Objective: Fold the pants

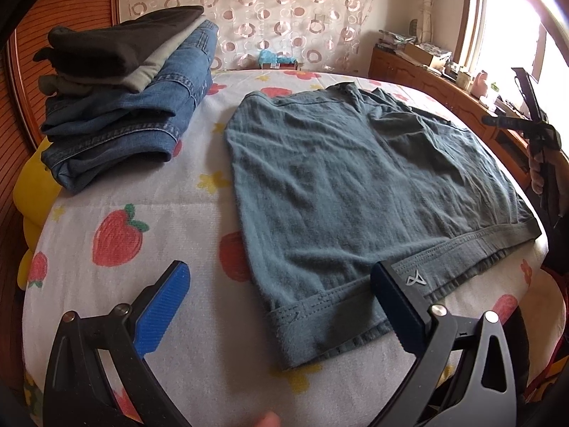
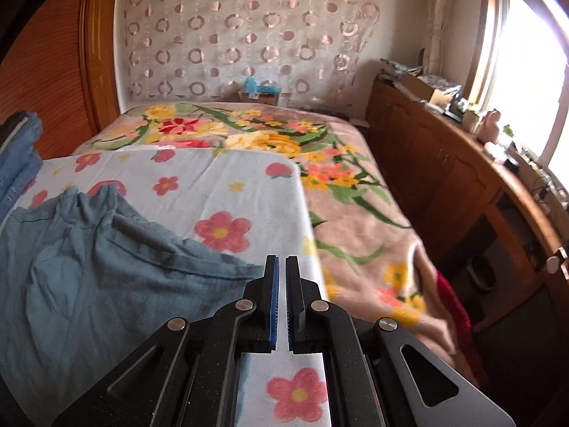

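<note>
Grey-green pants (image 1: pixel 355 185) lie folded flat on a white cloth with strawberries and flowers (image 1: pixel 142 213). Their hem end is near me. My left gripper (image 1: pixel 281 284) is open wide just above the cloth, its right finger over the near hem, its left finger over bare cloth. In the right wrist view the same pants (image 2: pixel 89 277) lie at the left. My right gripper (image 2: pixel 281 263) is shut and empty, raised above the cloth to the right of the pants. It also shows at the far right of the left wrist view (image 1: pixel 533 121).
A stack of folded jeans and dark garments (image 1: pixel 131 106) sits on the cloth's far left. A floral blanket (image 2: pixel 355 195) covers the bed beyond. A wooden cabinet (image 2: pixel 444 178) with clutter runs under the window on the right. A wooden headboard (image 1: pixel 21 89) is on the left.
</note>
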A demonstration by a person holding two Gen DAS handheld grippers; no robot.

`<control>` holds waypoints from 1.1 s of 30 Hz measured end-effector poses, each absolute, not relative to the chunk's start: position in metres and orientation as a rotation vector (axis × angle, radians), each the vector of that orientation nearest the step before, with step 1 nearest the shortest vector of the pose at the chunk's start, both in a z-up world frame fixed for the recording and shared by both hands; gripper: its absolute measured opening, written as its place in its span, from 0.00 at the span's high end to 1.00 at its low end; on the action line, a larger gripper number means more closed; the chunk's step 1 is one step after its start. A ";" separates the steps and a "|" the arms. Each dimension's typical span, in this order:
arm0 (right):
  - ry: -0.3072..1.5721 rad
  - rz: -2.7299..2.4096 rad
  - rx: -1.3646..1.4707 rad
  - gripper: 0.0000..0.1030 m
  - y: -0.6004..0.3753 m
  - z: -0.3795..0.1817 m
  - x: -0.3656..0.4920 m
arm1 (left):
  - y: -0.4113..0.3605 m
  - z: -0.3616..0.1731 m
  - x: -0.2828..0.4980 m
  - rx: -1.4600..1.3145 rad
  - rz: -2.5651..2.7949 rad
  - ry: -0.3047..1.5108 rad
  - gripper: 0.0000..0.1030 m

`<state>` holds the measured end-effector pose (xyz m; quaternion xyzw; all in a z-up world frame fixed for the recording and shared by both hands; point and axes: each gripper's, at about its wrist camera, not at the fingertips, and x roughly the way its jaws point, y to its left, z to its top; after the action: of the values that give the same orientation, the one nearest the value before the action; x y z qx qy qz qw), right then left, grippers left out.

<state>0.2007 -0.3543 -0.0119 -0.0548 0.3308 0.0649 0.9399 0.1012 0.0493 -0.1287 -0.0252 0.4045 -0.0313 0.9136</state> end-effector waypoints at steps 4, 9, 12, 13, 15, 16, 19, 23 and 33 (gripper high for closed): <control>0.682 0.244 -0.086 0.68 -0.354 -0.008 0.178 | 0.051 -0.126 0.099 -0.061 -0.083 0.833 0.14; 0.712 0.372 -0.104 0.57 -0.352 -0.017 0.158 | 0.051 -0.124 0.090 -0.078 -0.116 0.830 0.29; 0.727 0.390 -0.142 0.57 -0.357 -0.021 0.149 | 0.051 -0.123 0.083 -0.089 -0.122 0.831 0.35; 0.735 0.391 -0.148 0.57 -0.357 -0.021 0.149 | 0.052 -0.123 0.081 -0.093 -0.121 0.833 0.36; 0.754 0.391 -0.172 0.57 -0.364 -0.023 0.148 | 0.054 -0.123 0.078 -0.106 -0.124 0.835 0.37; 0.762 0.390 -0.187 0.56 -0.363 -0.025 0.147 | 0.054 -0.123 0.075 -0.108 -0.122 0.838 0.38; 0.743 0.391 -0.199 0.54 -0.367 -0.018 0.144 | 0.054 -0.123 0.071 -0.106 -0.116 0.841 0.45; 0.745 0.401 -0.201 0.47 -0.370 -0.014 0.147 | 0.053 -0.123 0.069 -0.105 -0.110 0.844 0.56; 0.741 0.378 -0.218 0.40 -0.339 -0.034 0.168 | 0.047 -0.099 0.073 -0.116 -0.187 0.790 0.92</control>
<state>0.1675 -0.3387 -0.0339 -0.1058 0.3591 0.1832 0.9090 0.0726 0.0471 -0.0986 -0.0563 0.3841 -0.0907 0.9171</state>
